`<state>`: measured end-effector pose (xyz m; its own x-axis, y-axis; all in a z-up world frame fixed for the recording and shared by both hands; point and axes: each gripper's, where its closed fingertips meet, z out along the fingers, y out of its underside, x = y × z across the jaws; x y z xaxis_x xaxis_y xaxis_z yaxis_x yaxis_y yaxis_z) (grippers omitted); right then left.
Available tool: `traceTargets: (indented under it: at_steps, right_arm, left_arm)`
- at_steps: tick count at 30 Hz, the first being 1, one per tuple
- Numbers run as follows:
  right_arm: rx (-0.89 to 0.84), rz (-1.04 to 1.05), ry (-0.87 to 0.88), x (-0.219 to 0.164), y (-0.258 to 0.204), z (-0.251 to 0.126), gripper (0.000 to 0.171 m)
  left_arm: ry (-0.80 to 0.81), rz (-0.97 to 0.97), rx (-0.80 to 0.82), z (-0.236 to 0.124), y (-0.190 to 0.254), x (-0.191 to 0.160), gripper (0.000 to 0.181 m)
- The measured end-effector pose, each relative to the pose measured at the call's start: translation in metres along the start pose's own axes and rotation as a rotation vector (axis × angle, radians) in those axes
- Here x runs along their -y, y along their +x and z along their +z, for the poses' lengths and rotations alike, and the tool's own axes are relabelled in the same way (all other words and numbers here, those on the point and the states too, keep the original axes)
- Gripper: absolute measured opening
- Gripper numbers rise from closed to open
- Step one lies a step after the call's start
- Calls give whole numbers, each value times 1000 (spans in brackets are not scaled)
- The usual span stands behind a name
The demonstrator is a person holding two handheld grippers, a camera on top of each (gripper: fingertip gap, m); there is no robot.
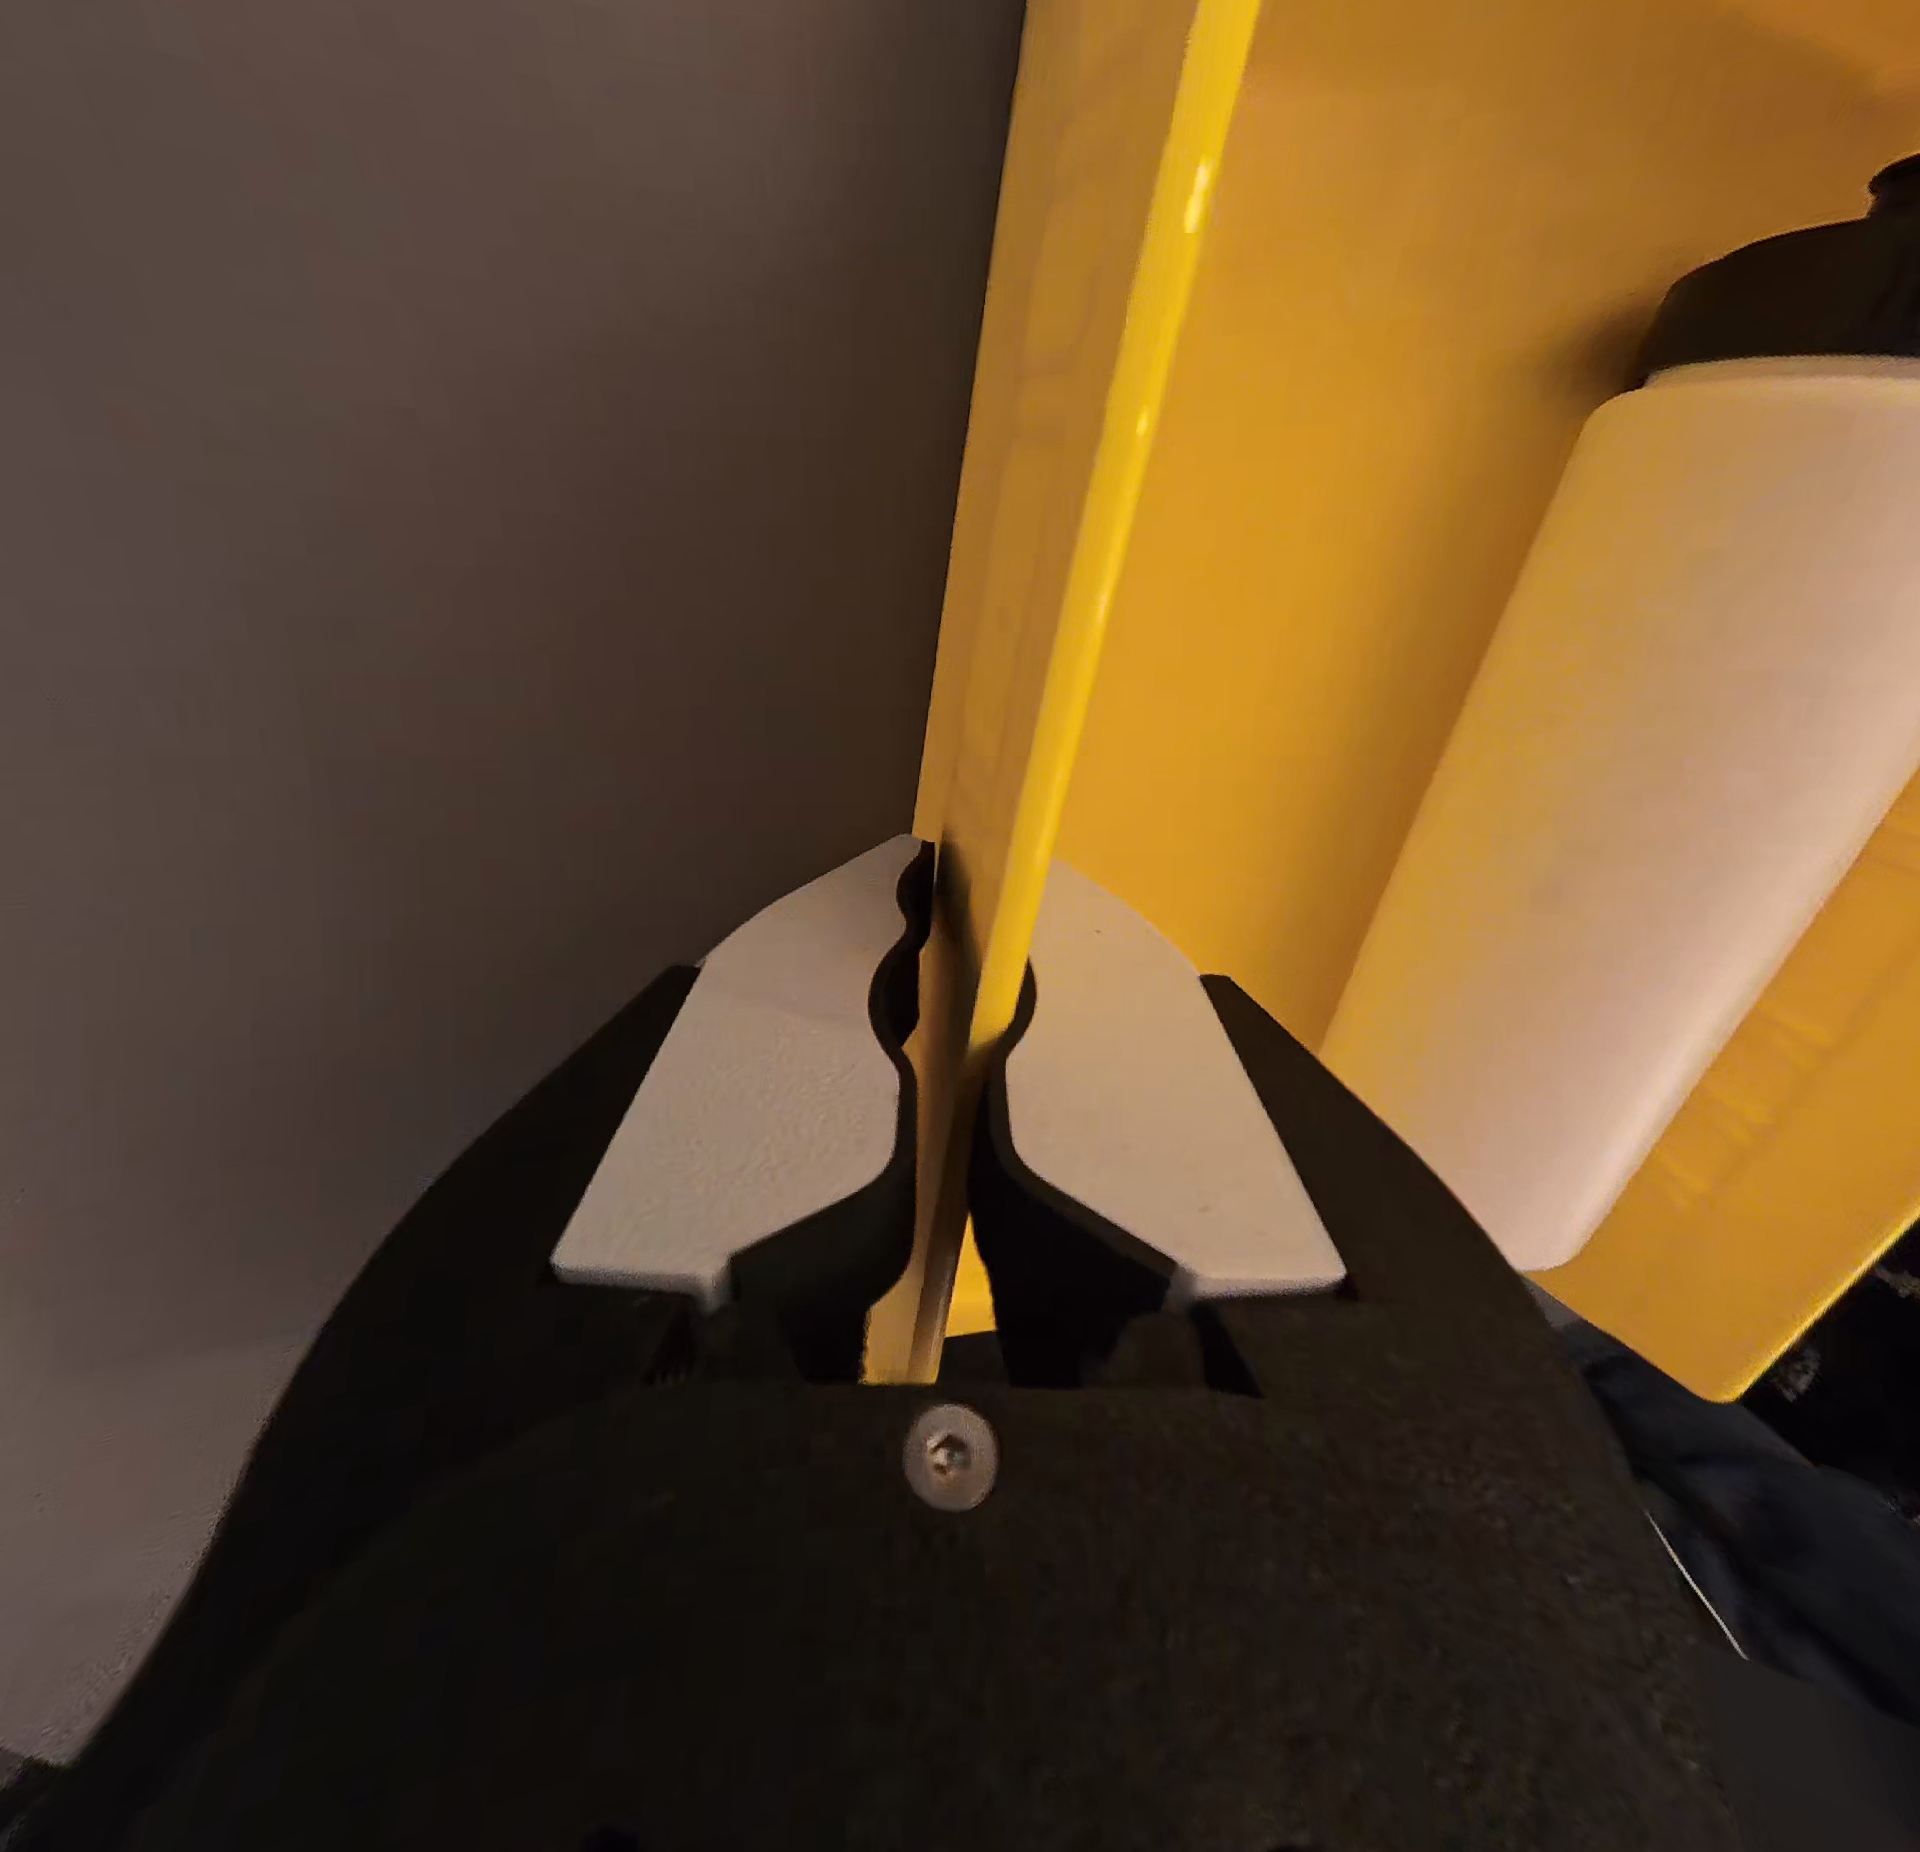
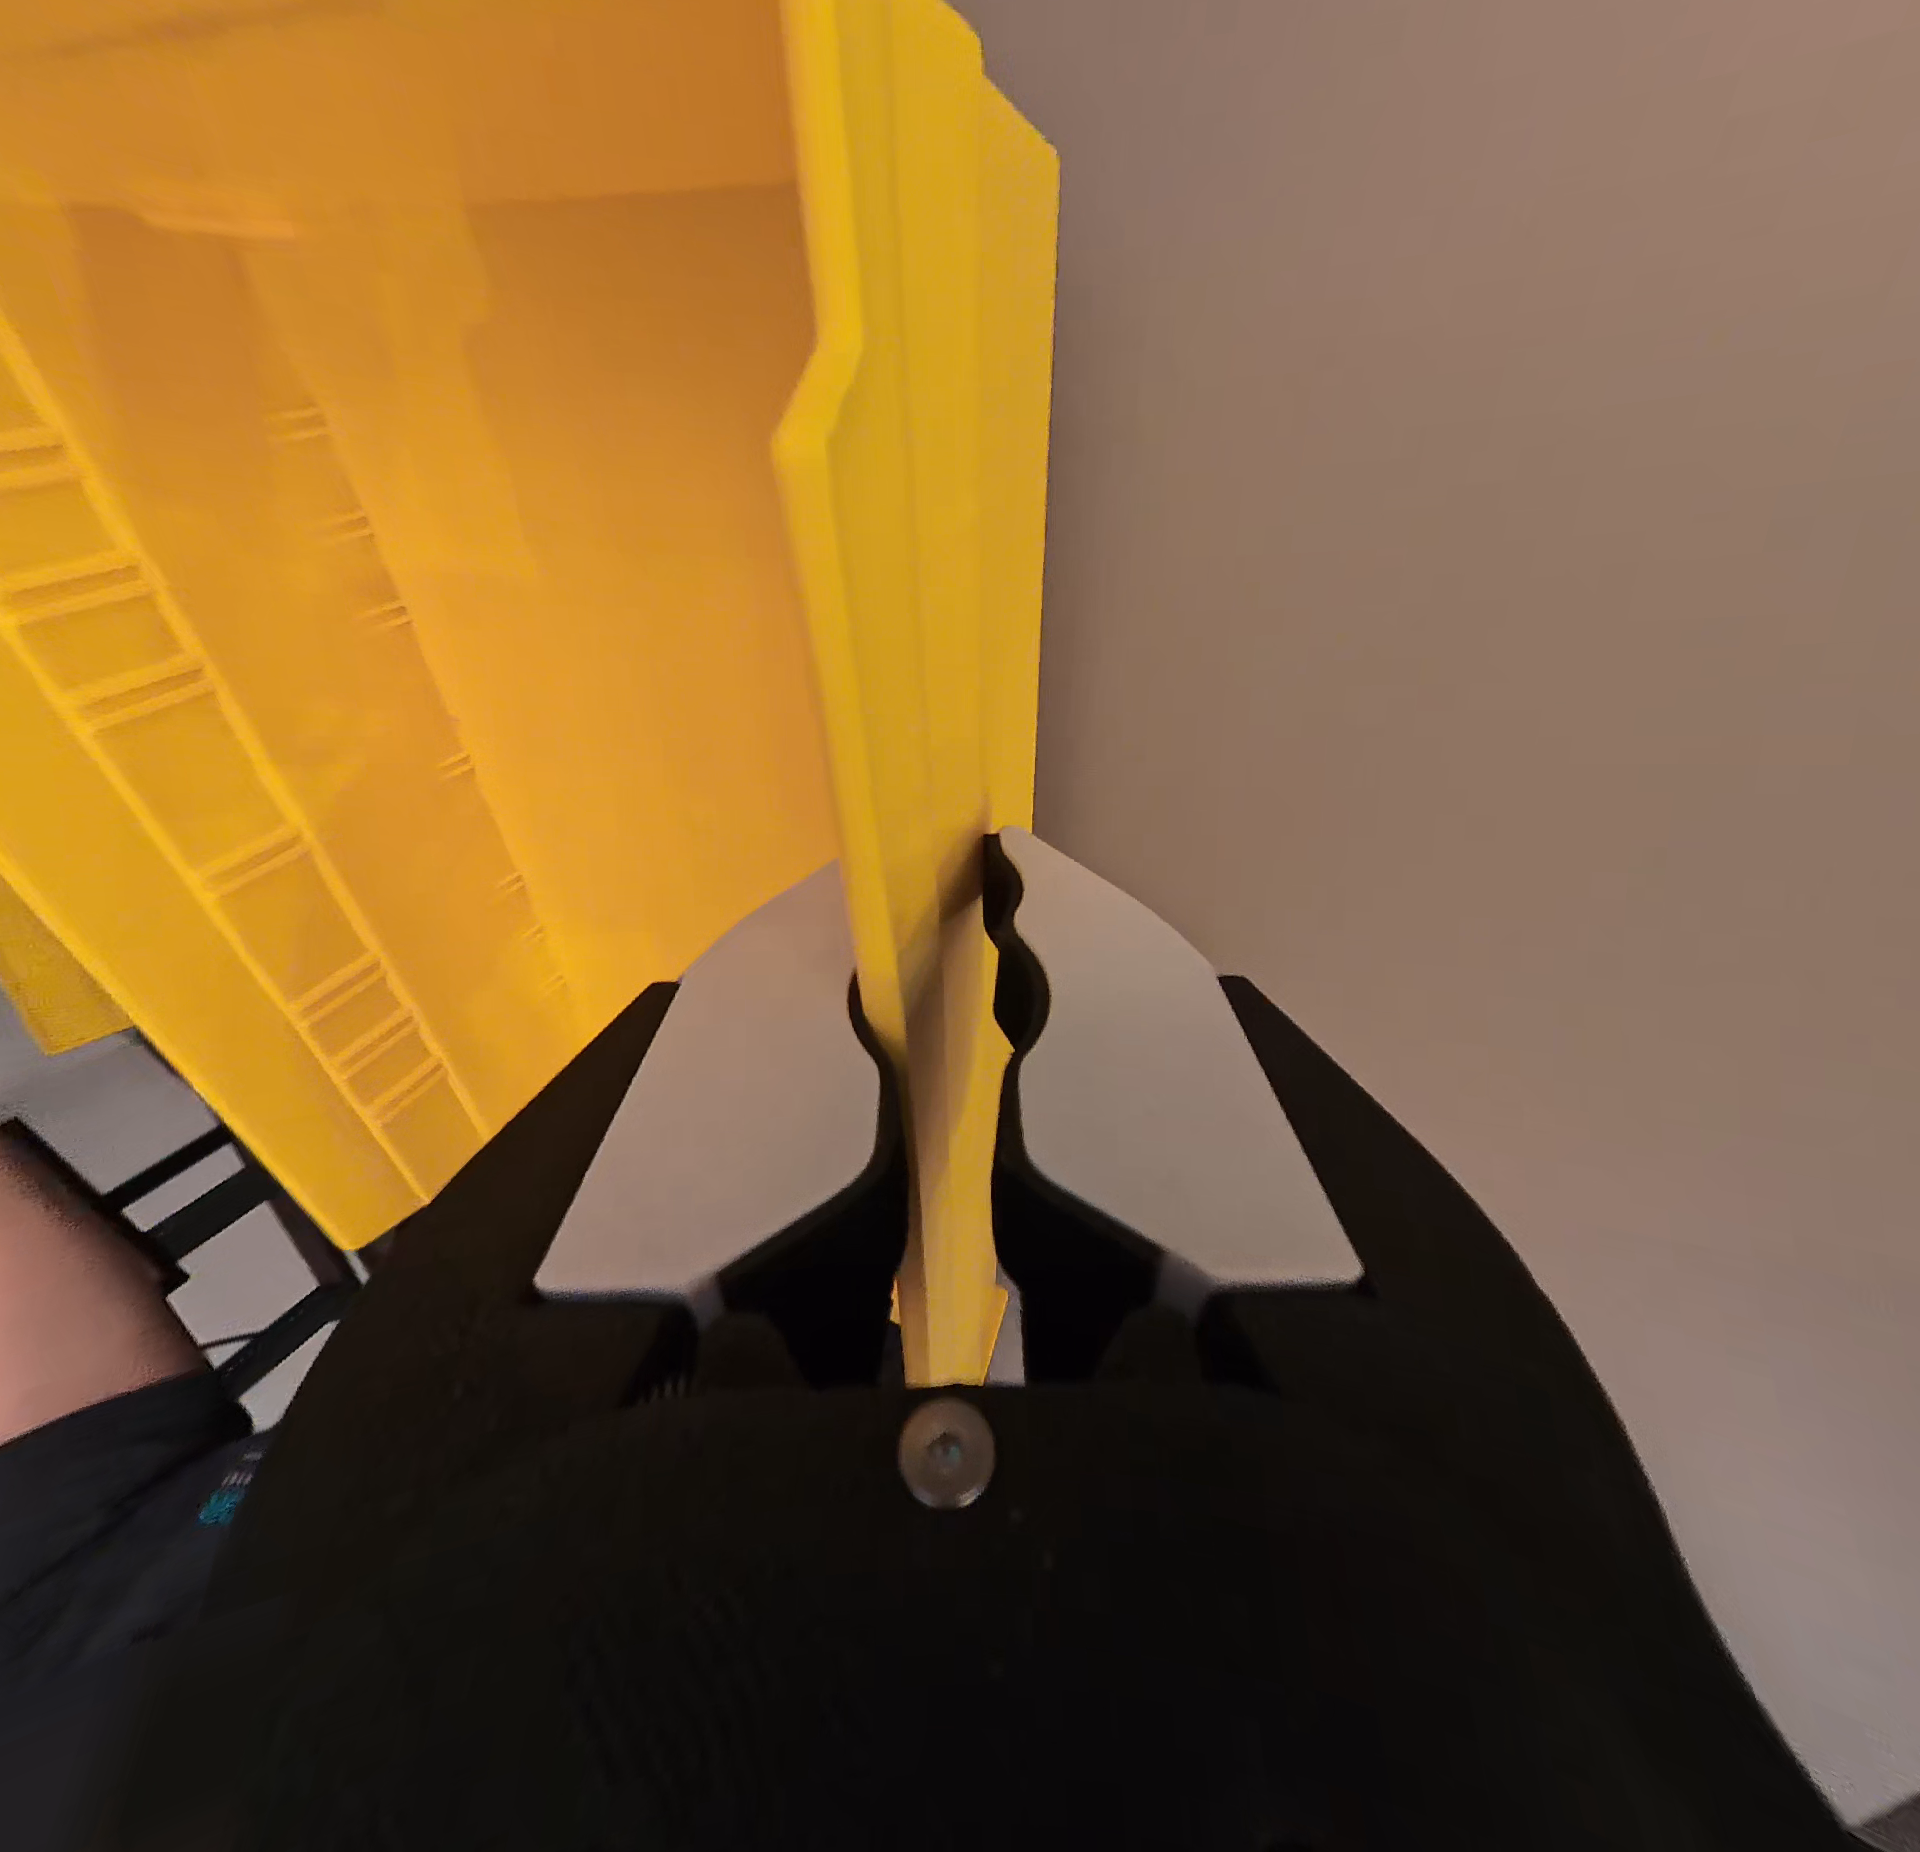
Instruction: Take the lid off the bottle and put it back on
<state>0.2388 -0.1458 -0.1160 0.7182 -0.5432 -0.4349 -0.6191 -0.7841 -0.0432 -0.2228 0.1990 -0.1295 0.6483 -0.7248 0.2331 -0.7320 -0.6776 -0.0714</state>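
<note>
A white bottle (image 1: 1621, 763) with a black lid (image 1: 1797, 285) lies inside a yellow plastic crate (image 1: 1351, 452), at the right of the left wrist view. My left gripper (image 1: 961, 929) is shut on the crate's left wall edge. My right gripper (image 2: 951, 929) is shut on the crate's right wall edge (image 2: 935, 555). The bottle is not in the right wrist view. The crate appears tilted, held between both grippers.
A plain beige wall (image 1: 468, 452) lies beyond the crate in both views. The crate's ribbed outer side (image 2: 208, 763) shows at left in the right wrist view. A person's arm (image 2: 62, 1283) and dark clothing show at the lower left there, with a black frame (image 2: 208, 1210) behind. My hands' fingertips stand some 60 cm from each other.
</note>
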Motion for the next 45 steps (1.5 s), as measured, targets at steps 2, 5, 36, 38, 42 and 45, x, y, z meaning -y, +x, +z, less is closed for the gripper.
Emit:
traceTargets:
  at_steps: [2,5,36,38,42,45]
  right_arm:
    - [-25,5,-3,8,-2,9,14]
    - [-77,22,-62,10,4,18,12]
    - [-251,-174,63,27,33,7,7]
    - [-244,-162,66,25,33,7,7]
    - [-241,-171,70,24,33,7,7]
    - [-244,-153,62,20,33,7,7]
  left_arm:
    - [15,-46,1,-7,-26,-7,4]
    - [34,-96,11,-17,-60,-18,4]
    - [177,-293,-28,-45,-157,-58,6]
    - [182,-289,-23,-46,-159,-58,6]
    - [176,-277,-9,-46,-160,-58,5]
    - [176,-265,-2,-46,-161,-58,5]
